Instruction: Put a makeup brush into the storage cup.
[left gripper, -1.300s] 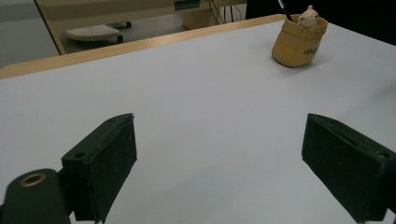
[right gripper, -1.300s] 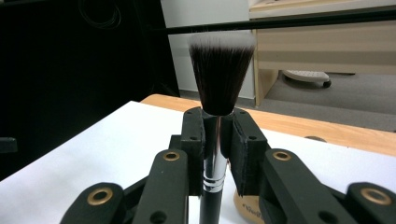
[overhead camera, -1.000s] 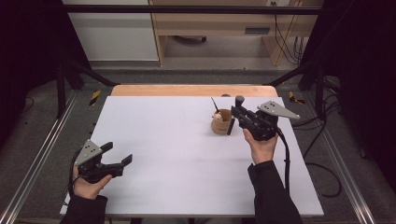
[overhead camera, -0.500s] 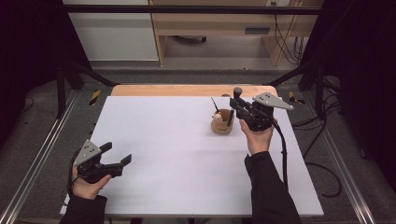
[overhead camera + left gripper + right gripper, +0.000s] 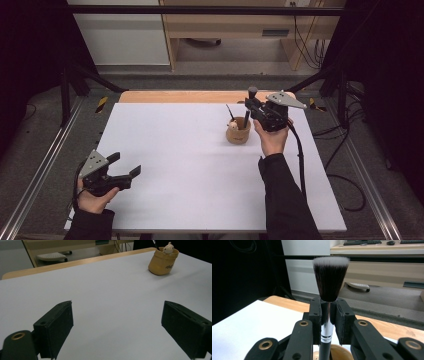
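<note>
black-bristled, white-tipped makeup brush stands upright with its chrome handle clamped in the right gripper, just above a tan cup near the far right of the white counter. a small pale figure and a dark stick sit in the cup. well apart, at the near left edge, the left gripper rests wide and empty.

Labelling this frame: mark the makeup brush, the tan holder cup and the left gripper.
makeup brush [image 5: 330, 280], right gripper view, on its dark bristles.
tan holder cup [image 5: 162, 263], left gripper view, on its side wall.
left gripper [image 5: 127, 166], high view, between its open fingertips.
</note>
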The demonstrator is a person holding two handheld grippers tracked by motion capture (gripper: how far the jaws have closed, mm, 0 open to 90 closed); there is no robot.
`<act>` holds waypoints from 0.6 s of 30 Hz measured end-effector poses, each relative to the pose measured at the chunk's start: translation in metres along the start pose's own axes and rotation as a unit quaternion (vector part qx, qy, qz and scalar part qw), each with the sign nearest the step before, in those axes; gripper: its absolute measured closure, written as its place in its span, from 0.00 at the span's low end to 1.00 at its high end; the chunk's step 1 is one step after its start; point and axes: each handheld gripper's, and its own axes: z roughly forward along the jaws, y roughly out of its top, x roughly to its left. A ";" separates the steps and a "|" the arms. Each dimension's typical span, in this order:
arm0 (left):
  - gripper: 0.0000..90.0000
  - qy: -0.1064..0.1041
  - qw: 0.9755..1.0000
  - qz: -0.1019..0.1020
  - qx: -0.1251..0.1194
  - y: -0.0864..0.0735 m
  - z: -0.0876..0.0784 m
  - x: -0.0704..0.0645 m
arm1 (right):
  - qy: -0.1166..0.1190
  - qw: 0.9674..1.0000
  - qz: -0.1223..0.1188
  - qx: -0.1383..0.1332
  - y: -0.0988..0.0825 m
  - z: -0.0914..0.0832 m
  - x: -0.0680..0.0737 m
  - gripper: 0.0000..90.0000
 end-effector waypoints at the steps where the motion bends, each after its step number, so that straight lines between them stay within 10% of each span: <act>1: 0.11 0.000 1.000 0.001 0.000 0.000 0.000 0.000 | -0.001 1.000 -0.002 -0.001 0.000 0.002 -0.001 0.86; 18: 0.11 0.000 1.000 -0.002 -0.001 0.000 -0.001 0.002 | -0.027 1.000 0.002 0.015 -0.009 0.033 -0.009 0.86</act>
